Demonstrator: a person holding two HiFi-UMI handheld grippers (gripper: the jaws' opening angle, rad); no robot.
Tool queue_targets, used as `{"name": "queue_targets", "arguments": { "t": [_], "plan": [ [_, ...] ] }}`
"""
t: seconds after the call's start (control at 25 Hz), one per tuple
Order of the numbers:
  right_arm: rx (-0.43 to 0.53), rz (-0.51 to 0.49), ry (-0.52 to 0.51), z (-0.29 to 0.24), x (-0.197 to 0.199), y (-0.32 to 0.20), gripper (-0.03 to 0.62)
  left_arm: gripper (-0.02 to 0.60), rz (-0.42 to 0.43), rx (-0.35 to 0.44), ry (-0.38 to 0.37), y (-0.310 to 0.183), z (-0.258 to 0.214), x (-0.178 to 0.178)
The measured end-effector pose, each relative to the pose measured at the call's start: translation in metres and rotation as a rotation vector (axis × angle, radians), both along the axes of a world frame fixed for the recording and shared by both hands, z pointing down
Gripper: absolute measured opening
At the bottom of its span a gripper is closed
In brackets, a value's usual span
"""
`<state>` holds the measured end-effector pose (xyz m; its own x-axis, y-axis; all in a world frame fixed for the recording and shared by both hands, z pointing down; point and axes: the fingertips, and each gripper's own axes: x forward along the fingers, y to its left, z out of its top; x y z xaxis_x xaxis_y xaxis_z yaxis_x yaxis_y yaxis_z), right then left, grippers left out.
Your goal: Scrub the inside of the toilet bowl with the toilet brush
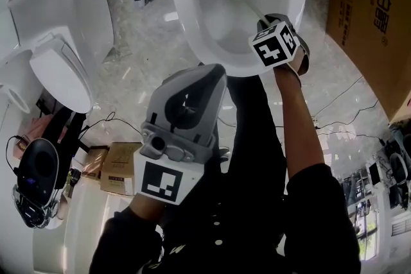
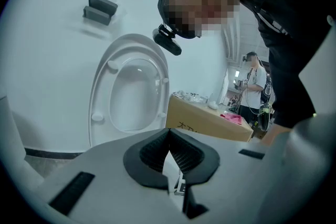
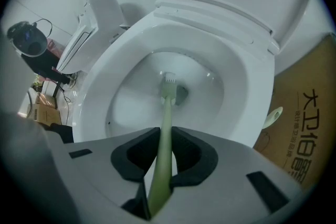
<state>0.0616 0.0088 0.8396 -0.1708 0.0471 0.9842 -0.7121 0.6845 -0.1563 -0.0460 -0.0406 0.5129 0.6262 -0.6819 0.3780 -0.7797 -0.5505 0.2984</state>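
Tongs first: our left tongs (image 2: 169, 134), closed on nothing, hang back by our body, out of the way. We stand over the bowl (image 3: 113, 68) so that we can reach straight in. Our right tongs (image 3: 164, 136) clamp the brush (image 3: 166, 105) well up its handle, which lets the bristles reach the bottom beside the drain (image 3: 181, 94).
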Motion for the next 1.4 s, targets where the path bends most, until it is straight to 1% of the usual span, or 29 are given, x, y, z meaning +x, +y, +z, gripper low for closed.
{"name": "queue_targets", "arguments": {
  "t": [0.16, 0.36, 0.52, 0.68, 0.84, 1.08, 1.4],
  "plan": [
    [-0.004, -0.001, -0.007, 0.01, -0.008, 0.0, 0.086, 0.026, -0.001, -0.006, -0.006, 0.002, 0.003, -0.004],
    [0.016, 0.004, 0.004, 0.015, -0.006, -0.016, 0.086, 0.026, 0.007, -0.014, -0.007, 0.003, 0.007, -0.004],
    [0.017, 0.005, 0.028, 0.016, 0.0, -0.027, 0.086, 0.026, 0.013, -0.01, -0.003, 0.002, 0.008, -0.003],
    [0.016, 0.028, 0.047, 0.012, 0.011, -0.03, 0.086, 0.025, 0.013, -0.012, -0.002, 0.001, 0.008, -0.001],
    [0.017, 0.04, 0.098, 0.009, 0.022, -0.029, 0.086, 0.026, 0.016, -0.012, 0.001, 0.001, 0.008, -0.001],
    [-0.012, 0.103, 0.124, 0.006, 0.026, -0.024, 0.086, 0.026, 0.014, -0.008, 0.004, 0.001, 0.006, -0.001],
    [-0.076, 0.126, 0.141, 0.006, 0.023, -0.012, 0.086, 0.026, 0.005, -0.004, 0.003, -0.003, 0.004, -0.01]
  ]
}}
